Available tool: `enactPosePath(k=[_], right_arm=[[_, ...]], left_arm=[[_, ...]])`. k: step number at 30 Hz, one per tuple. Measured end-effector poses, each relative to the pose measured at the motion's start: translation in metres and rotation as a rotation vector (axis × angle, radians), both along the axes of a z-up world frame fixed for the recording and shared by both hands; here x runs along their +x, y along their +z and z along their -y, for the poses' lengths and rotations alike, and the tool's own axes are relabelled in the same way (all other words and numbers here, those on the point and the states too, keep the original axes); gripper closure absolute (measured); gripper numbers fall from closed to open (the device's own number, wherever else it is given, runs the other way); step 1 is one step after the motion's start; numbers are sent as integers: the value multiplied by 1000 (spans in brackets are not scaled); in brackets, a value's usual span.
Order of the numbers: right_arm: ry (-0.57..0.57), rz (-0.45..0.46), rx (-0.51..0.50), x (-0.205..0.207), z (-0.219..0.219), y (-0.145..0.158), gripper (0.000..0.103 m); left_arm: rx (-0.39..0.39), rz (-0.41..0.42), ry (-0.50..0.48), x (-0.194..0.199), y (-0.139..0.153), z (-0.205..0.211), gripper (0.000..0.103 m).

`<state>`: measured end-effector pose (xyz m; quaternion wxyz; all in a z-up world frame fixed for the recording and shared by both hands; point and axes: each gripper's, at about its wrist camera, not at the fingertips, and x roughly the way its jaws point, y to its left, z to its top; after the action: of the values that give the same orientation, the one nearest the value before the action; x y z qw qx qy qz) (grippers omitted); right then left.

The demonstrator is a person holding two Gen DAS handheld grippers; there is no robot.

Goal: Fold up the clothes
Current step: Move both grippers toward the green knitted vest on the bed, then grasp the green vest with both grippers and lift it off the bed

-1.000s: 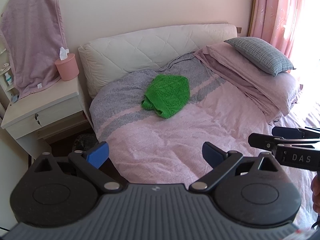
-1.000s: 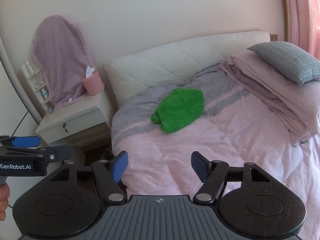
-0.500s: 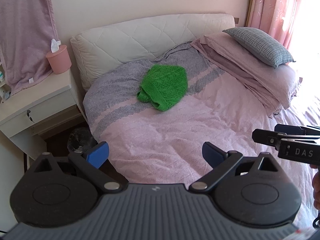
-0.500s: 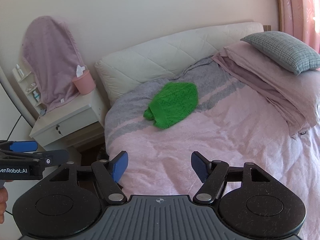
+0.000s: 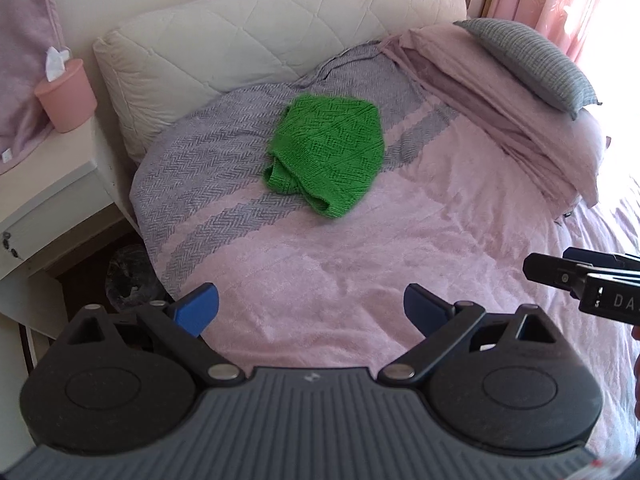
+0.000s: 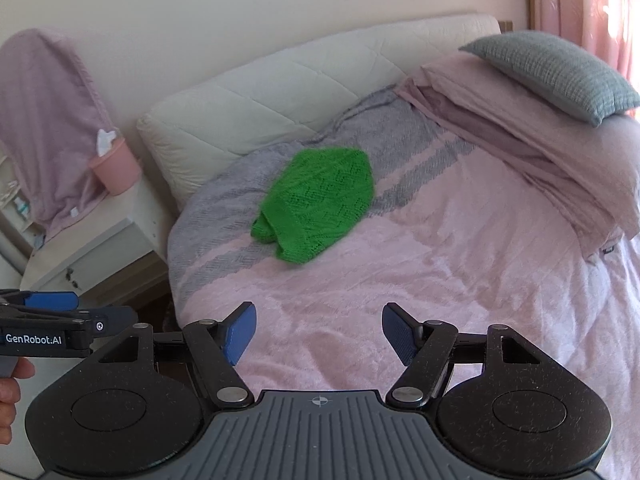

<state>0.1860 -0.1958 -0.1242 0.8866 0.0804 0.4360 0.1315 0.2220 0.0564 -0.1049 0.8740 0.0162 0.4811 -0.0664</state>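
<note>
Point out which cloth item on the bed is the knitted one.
The green sweater, lying bunched on the grey-striped end of the bedspread. Its openwork knit sets it apart from the folded pink sheets and grey pillow.

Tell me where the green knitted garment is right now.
The green knitted garment lies bunched on the bed's grey-striped pink blanket, centre of both wrist views, just below the white quilted headboard and left of the grey pillow.

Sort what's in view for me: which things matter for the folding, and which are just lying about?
For the job:
green knit garment
left gripper, open
right gripper, open
bed cover as work surface

Lying about:
grey pillow
pink tissue holder
nightstand
hanging towel
</note>
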Motion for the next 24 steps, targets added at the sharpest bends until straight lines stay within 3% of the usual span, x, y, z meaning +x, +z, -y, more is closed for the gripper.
enactPosePath(k=[15,24], right_arm=[[-43,-80,-95,186,-94,-106,36],[-180,-171,-28,271,-87,-178,36]], left_arm=[[27,-114,-61,220,-110,-61,16],[-13,-161,-85,308,-175,-49,17]])
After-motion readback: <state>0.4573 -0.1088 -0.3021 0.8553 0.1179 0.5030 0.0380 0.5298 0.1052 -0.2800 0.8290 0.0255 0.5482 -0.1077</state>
